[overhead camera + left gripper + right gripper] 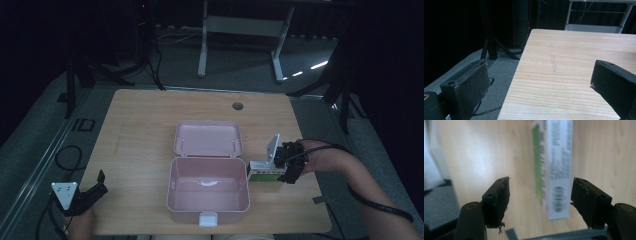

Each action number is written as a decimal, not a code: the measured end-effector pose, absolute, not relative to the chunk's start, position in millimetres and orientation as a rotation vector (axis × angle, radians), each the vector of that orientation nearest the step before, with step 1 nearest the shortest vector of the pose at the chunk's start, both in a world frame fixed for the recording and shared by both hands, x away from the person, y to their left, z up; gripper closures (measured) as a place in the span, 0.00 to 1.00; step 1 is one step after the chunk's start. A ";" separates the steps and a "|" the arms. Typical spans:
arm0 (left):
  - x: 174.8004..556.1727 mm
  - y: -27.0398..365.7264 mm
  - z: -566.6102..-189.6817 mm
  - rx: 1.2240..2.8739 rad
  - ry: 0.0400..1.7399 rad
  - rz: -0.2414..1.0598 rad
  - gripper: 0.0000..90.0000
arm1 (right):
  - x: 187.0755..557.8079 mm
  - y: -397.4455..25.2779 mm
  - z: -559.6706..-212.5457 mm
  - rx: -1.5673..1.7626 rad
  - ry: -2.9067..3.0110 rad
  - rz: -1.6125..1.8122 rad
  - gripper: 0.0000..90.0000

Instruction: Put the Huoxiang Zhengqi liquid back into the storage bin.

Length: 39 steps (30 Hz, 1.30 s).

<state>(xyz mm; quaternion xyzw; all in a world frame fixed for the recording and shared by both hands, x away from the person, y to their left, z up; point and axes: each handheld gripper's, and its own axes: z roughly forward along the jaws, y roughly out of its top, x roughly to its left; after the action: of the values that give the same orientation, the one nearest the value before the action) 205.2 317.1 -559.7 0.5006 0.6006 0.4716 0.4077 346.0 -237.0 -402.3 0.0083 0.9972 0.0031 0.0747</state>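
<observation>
My right tool [286,167] hangs open around the white-and-green carton [265,173] lying just right of the open pink box [207,197], seemingly mid-grasp though blurred, so I judge I must close, lift and place inside, while my left tool [92,192] idles open far left.

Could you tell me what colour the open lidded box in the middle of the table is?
Pale pink box, seen best in the high view.
</observation>
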 end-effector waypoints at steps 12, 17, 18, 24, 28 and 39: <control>205.3 317.0 -559.7 1.266 1.511 1.188 0.03 | 371.9 -241.9 -422.2 0.056 3.038 -0.065 0.42; 205.3 316.7 -559.7 1.268 1.512 1.189 0.03 | 379.3 -245.8 -433.7 0.052 3.056 -0.074 0.47; 205.3 316.6 -559.7 1.268 1.511 1.190 0.03 | 380.7 -246.4 -435.8 0.054 3.062 -0.076 0.47; 205.6 316.4 -559.7 1.270 1.512 1.191 0.03 | 387.5 -247.8 -445.7 0.070 3.068 -0.091 0.54; 205.7 316.1 -559.8 1.271 1.512 1.194 0.03 | 388.5 -245.9 -450.6 0.071 3.087 -0.081 0.57; 206.0 315.7 -559.9 1.273 1.514 1.196 0.03 | 391.5 -239.5 -466.0 0.076 3.118 -0.105 0.63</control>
<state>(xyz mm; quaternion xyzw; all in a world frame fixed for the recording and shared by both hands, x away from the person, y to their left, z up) 206.0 315.7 -559.9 0.5041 0.5993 0.4736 0.4031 391.5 -239.5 -466.0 0.0243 0.9991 -0.0335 0.0104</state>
